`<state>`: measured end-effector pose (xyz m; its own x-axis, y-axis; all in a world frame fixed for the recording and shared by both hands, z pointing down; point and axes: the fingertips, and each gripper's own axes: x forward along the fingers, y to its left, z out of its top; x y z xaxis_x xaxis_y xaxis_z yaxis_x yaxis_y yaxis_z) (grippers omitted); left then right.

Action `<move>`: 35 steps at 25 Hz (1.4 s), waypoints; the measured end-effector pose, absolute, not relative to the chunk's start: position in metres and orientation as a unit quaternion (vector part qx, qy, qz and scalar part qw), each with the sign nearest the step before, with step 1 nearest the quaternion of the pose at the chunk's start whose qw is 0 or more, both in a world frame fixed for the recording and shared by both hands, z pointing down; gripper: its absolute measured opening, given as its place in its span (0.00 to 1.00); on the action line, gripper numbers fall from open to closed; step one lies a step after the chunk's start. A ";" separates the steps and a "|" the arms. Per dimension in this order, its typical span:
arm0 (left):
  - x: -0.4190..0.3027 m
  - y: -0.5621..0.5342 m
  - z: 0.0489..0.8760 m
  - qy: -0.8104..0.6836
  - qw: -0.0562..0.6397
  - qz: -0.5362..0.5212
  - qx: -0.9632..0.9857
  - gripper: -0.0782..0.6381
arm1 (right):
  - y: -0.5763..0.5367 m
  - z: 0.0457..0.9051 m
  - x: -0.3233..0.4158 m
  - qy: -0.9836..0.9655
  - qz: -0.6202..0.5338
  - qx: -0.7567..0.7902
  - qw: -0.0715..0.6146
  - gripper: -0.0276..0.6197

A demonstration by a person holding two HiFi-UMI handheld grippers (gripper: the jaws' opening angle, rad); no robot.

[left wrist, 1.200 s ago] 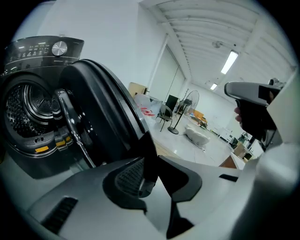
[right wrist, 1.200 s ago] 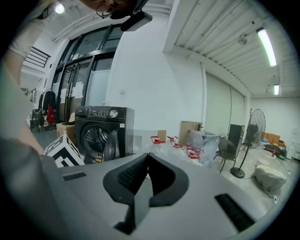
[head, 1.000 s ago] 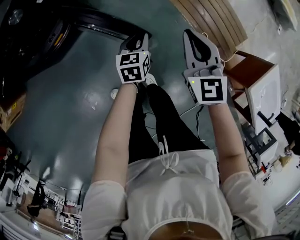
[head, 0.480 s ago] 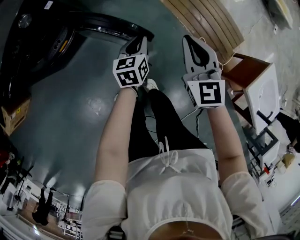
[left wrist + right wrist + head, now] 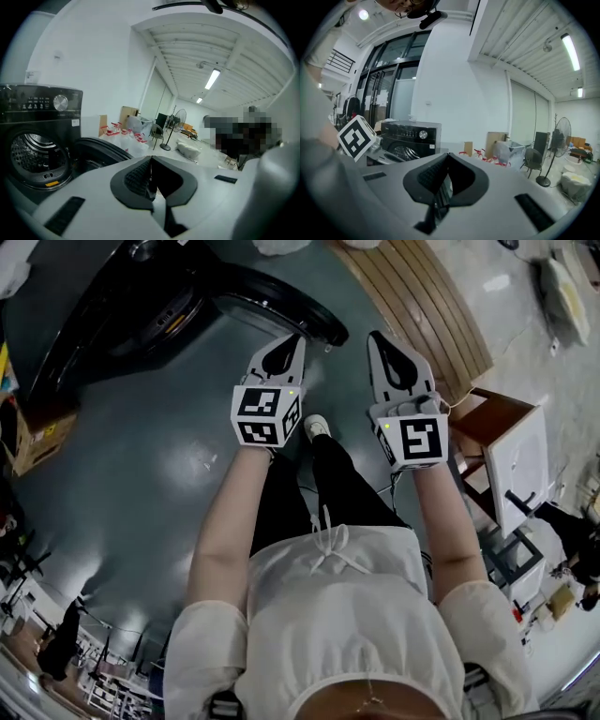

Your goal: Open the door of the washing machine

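far left in the head view stands the black washing machine (image 5: 112, 334). its round door (image 5: 281, 307) hangs open, the curved edge reaching out over the grey floor (image 5: 141, 493) toward the two tools. the left tool (image 5: 292, 341) is held near that edge. its jaws have just been closing and now sit pressed together with nothing between them, as the left gripper view shows (image 5: 151, 159). from that view the machine (image 5: 40, 108) is at the left with its steel drum (image 5: 33, 152) bare, and the open door (image 5: 105, 147) lies just beyond the tool's left side. farther off are white bags (image 5: 123, 138) and a standing fan (image 5: 180, 117).

the right tool (image 5: 378, 338) is beside the left one, a little to its right, and its jaws are also closed and empty (image 5: 447, 155). its own view has the machine (image 5: 410, 136) far ahead on the left and the left tool's marker cube (image 5: 356, 136) at the near left.

wooden slats (image 5: 422, 296) lie on the far right of the floor. a cardboard box (image 5: 42, 432) sits at the left. a white shoe (image 5: 317, 427) shows between the person's forearms.
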<state>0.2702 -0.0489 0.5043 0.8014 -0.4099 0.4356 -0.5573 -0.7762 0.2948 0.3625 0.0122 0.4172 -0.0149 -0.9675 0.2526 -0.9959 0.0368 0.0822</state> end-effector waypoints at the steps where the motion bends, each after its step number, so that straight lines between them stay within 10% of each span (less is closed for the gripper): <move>1: 0.256 -0.053 0.490 -0.266 0.203 0.171 0.927 0.14 | 0.008 0.408 0.352 -0.715 0.056 0.687 0.117 0.05; 22: -0.097 -0.094 0.250 -0.467 0.067 0.055 0.880 0.14 | -0.085 0.249 0.086 -0.850 0.005 0.525 0.051 0.05; 35: -0.175 -0.081 0.212 -0.520 0.032 0.043 0.852 0.14 | -0.099 0.227 0.023 -0.881 -0.015 0.472 0.041 0.05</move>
